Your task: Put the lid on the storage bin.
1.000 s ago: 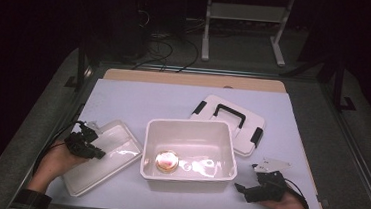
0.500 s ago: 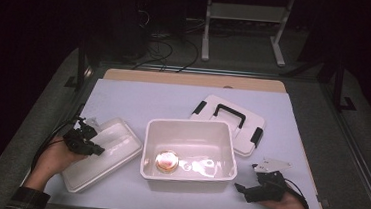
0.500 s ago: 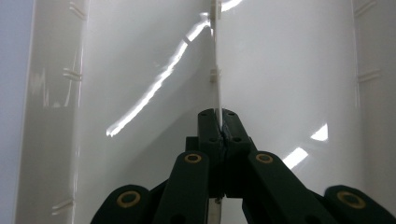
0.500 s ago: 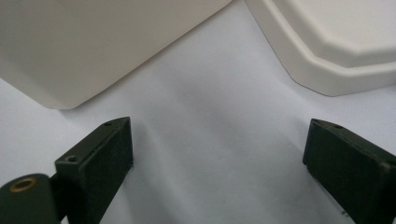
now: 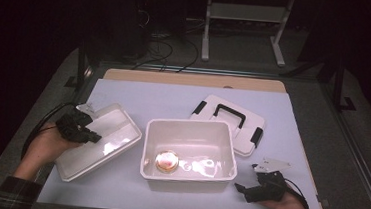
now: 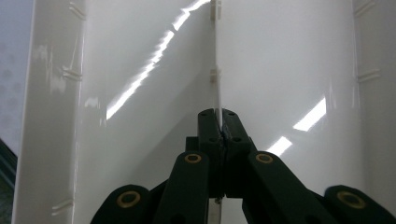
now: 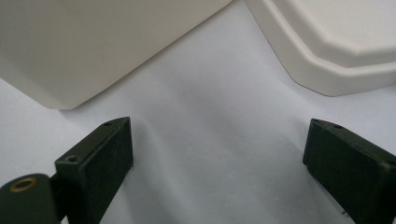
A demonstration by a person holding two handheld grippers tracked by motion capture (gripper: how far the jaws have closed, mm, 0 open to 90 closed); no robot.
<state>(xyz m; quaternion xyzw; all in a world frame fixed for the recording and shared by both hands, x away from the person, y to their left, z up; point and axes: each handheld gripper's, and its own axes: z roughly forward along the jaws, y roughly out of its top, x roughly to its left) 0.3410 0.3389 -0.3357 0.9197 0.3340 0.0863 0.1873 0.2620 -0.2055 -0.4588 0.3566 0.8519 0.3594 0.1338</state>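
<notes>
From the high view we see our left gripper (image 5: pixel 82 129) pinching the rim of a shallow white plastic tray (image 5: pixel 101 140), tilted up at the table's left beside the deep white plastic tub (image 5: pixel 188 154); our right gripper (image 5: pixel 262 186) rests by the tub's right corner, near the white lid with black handle (image 5: pixel 232 124).

In the left gripper view, the jaws are clamped on the tray's thin edge (image 6: pixel 217 70).

In the right gripper view, the jaws stand wide apart over bare table.

We judge the tray is being lifted; next it needs carrying clear while staying level.

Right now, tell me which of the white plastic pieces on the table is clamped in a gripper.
The shallow white tray at the table's left: the left gripper pinches its thin rim. The deep bin and handled lid lie untouched.
</notes>
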